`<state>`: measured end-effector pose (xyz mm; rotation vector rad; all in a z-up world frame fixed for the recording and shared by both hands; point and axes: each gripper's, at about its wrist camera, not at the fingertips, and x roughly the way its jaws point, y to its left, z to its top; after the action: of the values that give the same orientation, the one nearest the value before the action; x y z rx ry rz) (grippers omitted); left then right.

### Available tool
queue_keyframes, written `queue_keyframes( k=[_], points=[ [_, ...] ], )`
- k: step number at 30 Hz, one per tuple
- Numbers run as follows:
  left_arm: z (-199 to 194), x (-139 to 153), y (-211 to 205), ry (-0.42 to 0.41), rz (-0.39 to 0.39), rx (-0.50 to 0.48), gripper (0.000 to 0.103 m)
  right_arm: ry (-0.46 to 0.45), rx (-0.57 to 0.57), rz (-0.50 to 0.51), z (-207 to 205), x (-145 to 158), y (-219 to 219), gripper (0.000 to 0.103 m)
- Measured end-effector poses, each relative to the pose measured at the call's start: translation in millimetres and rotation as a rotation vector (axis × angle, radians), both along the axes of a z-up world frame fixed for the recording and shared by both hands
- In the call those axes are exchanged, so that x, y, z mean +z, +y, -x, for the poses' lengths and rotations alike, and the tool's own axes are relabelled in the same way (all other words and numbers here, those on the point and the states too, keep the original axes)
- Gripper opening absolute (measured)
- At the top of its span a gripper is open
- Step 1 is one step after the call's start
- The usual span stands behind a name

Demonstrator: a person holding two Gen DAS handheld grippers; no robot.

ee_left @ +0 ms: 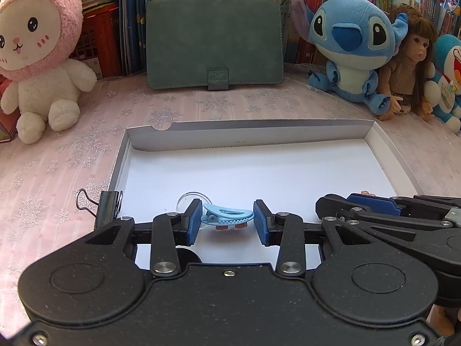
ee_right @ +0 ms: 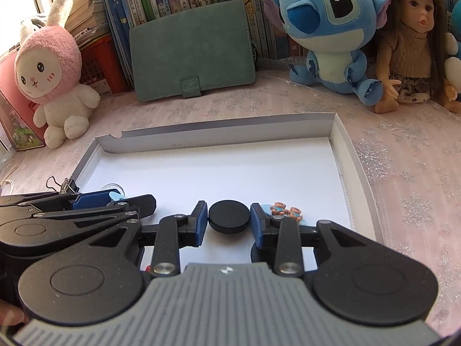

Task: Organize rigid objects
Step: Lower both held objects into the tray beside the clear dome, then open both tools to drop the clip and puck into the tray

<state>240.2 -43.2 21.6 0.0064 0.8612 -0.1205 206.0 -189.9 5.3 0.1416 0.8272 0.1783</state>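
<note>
A shallow white cardboard box [ee_left: 259, 128] lies on the pink tablecloth. Over its near part my left gripper [ee_left: 228, 220] is shut on a light blue hair clip [ee_left: 227, 213], both pads pressing its ends; small brown figures show under the clip. In the right wrist view my right gripper [ee_right: 229, 220] holds a black disc [ee_right: 229, 216] by its rim, pads touching both sides. A second blue clip with two little bears [ee_right: 285, 210] lies just right of its right finger. The two grippers sit side by side over the box [ee_right: 230, 121].
A black binder clip [ee_left: 106, 207] sits at the box's left wall, a clear round piece [ee_left: 191, 200] lying inside beside it. Behind the box stand a green case [ee_left: 214, 47], a pink rabbit plush [ee_left: 40, 66], a blue plush [ee_left: 351, 46], a doll [ee_left: 409, 66] and books.
</note>
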Motion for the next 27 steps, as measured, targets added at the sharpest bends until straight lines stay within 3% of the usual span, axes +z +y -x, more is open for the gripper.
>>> queue_keyframes(
  k=[15, 19, 27],
  points=[
    [7, -5, -2, -0.058, -0.02, 0.018, 0.037, -0.032, 0.012, 0.062, 6, -4, 6, 0.04],
    [9, -7, -2, -0.077, -0.039, 0.025, 0.038, -0.039, 0.009, 0.075, 7, -5, 8, 0.052],
    [12, -9, 3, -0.101, -0.049, 0.045, 0.043, -0.049, 0.008, 0.085, 9, -5, 11, 0.055]
  ],
)
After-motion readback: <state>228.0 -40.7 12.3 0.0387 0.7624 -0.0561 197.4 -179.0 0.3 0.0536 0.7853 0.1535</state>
